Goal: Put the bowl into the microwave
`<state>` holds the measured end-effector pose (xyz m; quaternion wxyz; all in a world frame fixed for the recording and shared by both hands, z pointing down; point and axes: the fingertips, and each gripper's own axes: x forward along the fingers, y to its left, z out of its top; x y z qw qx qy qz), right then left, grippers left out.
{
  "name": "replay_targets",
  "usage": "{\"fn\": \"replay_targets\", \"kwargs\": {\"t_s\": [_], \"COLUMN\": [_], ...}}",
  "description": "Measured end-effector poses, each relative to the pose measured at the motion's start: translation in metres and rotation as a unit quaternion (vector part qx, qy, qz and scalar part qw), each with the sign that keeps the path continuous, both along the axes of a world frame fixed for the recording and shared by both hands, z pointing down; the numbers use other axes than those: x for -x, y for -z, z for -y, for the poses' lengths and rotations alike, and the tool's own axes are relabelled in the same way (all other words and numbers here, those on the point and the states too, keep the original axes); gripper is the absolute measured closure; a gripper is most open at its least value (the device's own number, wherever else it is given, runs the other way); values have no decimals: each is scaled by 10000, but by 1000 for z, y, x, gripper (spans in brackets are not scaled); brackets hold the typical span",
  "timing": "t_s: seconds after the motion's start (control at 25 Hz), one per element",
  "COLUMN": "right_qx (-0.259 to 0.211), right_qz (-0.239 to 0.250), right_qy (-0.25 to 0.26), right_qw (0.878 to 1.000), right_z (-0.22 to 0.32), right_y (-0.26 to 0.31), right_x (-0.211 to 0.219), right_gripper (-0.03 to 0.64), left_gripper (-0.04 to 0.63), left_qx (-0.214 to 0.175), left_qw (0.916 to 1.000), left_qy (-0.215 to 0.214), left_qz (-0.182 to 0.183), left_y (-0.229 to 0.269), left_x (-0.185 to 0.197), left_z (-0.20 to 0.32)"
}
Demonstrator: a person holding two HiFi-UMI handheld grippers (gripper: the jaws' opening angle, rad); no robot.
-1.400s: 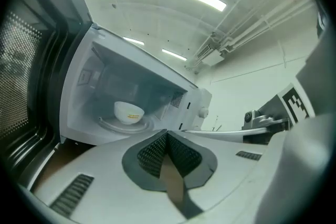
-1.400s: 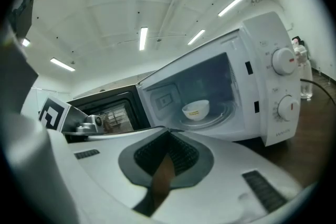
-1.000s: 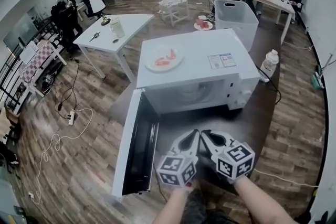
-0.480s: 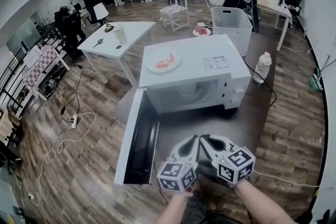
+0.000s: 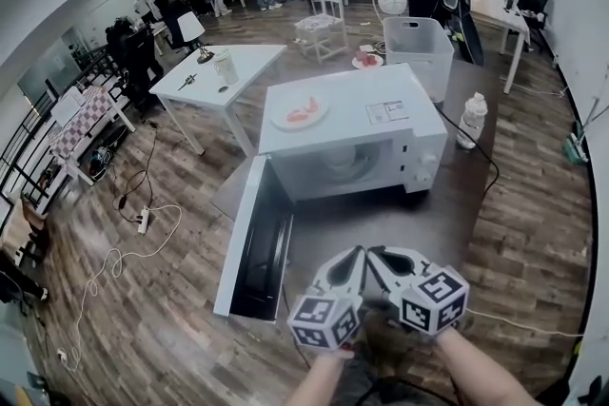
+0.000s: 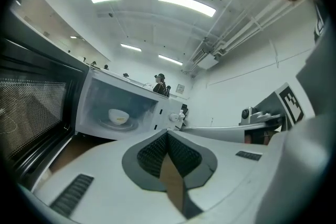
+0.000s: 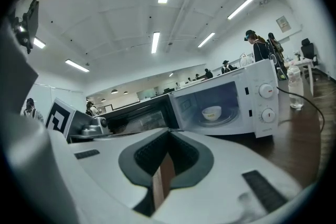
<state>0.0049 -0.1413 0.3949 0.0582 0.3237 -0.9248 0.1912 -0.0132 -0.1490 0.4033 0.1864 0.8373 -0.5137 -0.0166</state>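
The white microwave (image 5: 354,121) stands on a dark table with its door (image 5: 249,241) swung wide open to the left. A white bowl (image 6: 119,115) (image 7: 212,112) rests on the turntable inside the cavity. My left gripper (image 5: 354,254) (image 6: 167,134) and right gripper (image 5: 377,254) (image 7: 169,134) hover side by side, close to me and in front of the microwave, both pointing toward it. Each one is shut with nothing between its fingers. They stay well short of the cavity.
A plate with red food (image 5: 298,112) lies on top of the microwave. A water bottle (image 5: 470,121) stands to its right, with a white bin (image 5: 415,41) behind. A white table (image 5: 249,62) with a cup (image 5: 225,67) is at left; cables lie on the floor.
Both grippers have stayed shut and together, sinking slightly in the head view. The microwave now sits a little farther up the view.
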Motion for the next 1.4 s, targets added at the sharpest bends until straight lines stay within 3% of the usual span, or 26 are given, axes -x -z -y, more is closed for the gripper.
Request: {"fn": "replay_targets", "kwargs": {"t_s": [1.4], "right_qx": [-305], "right_qz": [96], "right_qy": [404], "right_qw": [9987], "right_z": [-79], "right_y": [47], "right_x": [-17], "right_gripper": [617], "left_gripper": [586], "left_qx": [-157], "left_qw": [9995], "left_qy": [109], "left_qz": [-244], "left_y": [43], "left_x": [-18], "left_z": [-72]}}
